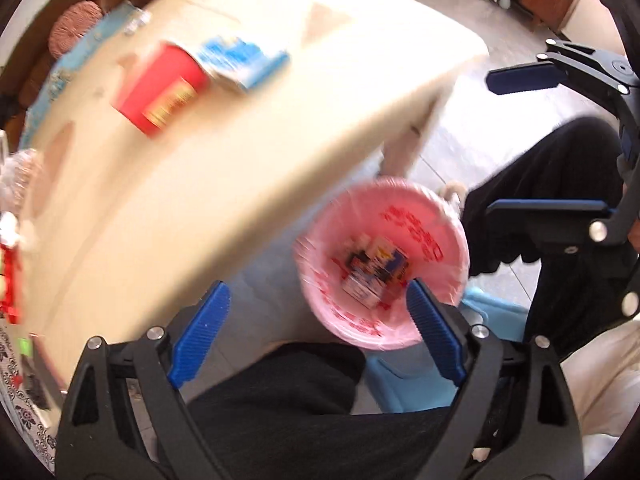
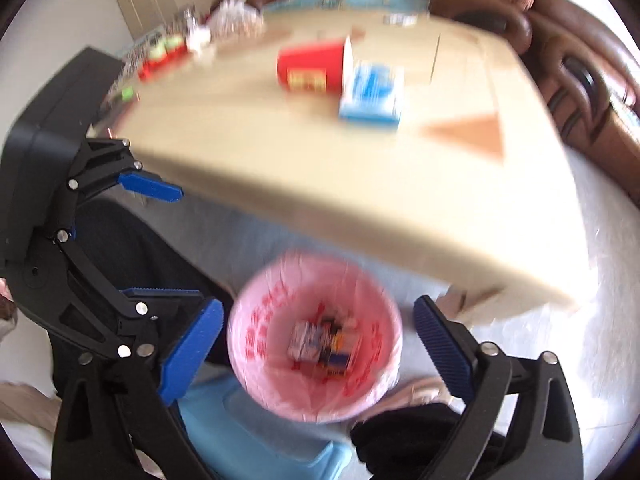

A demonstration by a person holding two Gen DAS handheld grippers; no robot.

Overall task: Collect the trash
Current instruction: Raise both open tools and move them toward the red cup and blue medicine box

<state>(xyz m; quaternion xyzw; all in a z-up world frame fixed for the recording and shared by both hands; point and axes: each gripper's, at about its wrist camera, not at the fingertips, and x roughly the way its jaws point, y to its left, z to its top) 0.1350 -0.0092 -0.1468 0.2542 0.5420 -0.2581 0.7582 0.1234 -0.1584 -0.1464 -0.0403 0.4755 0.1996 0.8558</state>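
Above pink-lined bin (image 2: 316,336), left gripper (image 1: 320,332), right gripper (image 2: 316,354), both wide, empty

pink bin liner (image 1: 420,216): red printed characters run round the inside wall, too blurred to read.
red cup (image 1: 160,88): a yellow label band with red marks on its side, not legible; the cup lies on the counter (image 1: 280,152).
blue and white pack (image 1: 240,60): blue print on white, smeared by motion, no word can be made out.
small cartons in the bin (image 2: 320,342): coloured printing, unreadable.
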